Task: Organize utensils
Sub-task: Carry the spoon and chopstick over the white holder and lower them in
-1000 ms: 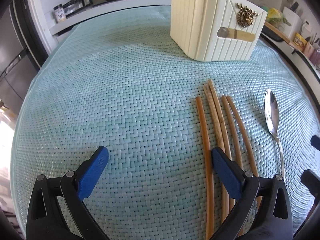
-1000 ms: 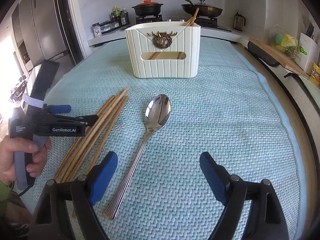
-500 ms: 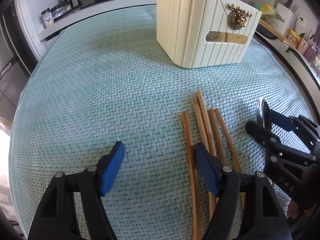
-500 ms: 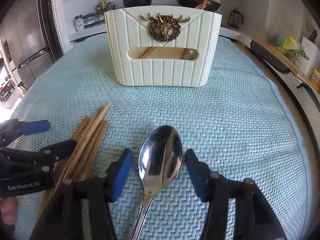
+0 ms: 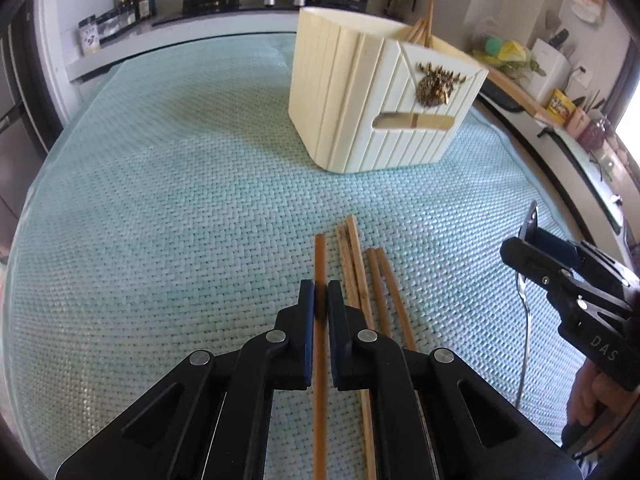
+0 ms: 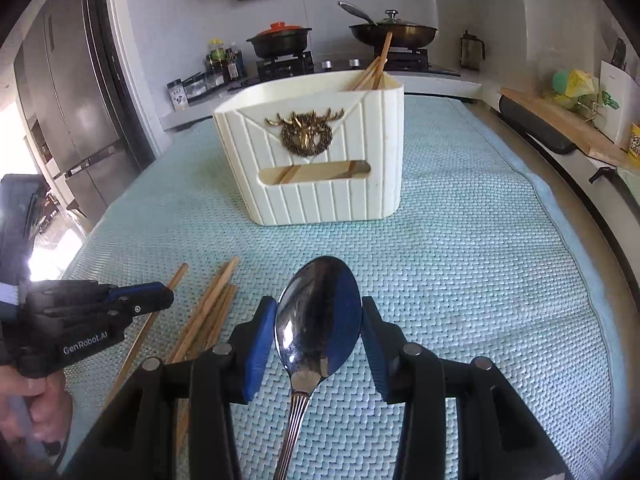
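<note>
4 loose chopsticks (image 5: pixel 362 280) beside left gripper (image 5: pixel 318 292), clamped on 1 chopstick (image 5: pixel 320 252); right gripper (image 6: pixel 319 320) clamped on spoon (image 6: pixel 318 312); holder (image 6: pixel 316 160) beyond.

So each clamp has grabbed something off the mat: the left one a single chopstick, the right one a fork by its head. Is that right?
Not quite. The right gripper holds a spoon by its bowl, not a fork, as the right wrist view shows. The left gripper does pinch a single chopstick.

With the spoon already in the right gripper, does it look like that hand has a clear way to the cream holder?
Probably yes. The right gripper is clamped on the spoon, and only bare mat lies between it and the holder, whose top is open.
</note>
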`<state>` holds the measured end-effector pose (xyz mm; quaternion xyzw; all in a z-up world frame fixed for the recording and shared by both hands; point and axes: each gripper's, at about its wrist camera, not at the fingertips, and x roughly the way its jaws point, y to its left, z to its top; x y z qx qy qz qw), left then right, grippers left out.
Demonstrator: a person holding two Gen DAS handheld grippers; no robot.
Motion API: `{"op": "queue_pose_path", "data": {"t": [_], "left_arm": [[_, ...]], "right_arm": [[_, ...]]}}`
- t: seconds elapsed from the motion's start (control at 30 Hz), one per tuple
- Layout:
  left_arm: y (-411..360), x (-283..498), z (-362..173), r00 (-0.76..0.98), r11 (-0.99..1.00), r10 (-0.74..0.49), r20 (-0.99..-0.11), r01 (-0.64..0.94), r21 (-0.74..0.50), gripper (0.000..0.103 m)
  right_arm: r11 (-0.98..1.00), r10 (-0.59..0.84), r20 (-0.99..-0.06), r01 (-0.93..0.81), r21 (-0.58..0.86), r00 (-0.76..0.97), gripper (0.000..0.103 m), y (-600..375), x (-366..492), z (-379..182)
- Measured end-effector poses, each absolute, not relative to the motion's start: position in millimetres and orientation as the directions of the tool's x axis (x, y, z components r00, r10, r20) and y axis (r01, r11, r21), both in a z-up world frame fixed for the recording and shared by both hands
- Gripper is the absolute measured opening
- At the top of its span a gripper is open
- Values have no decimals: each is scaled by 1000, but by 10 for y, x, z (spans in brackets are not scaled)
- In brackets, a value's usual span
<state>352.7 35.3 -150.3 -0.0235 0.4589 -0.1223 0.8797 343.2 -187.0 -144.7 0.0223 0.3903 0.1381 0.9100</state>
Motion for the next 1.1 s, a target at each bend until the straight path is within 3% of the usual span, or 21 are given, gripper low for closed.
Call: {"op": "queue_pose_path", "data": {"t": [0.27,0.53,1.1], "left_arm": [[683,3182,-811,677,957,-290,-676,202,-208,5],[701,2959,-441,742,940,-336,-581,225,-256,5],[708,2934,-94,776,922,-374,-509,253,-291,4]], "right_arm": [[940,338,-607,-291,178,719,42,-2022,3000,-934],[930,359,-541,-342,136,761,42,-2086,2637,-628],[918,384,-454,-384,97,804,42,-2184,2514,-138]]}}
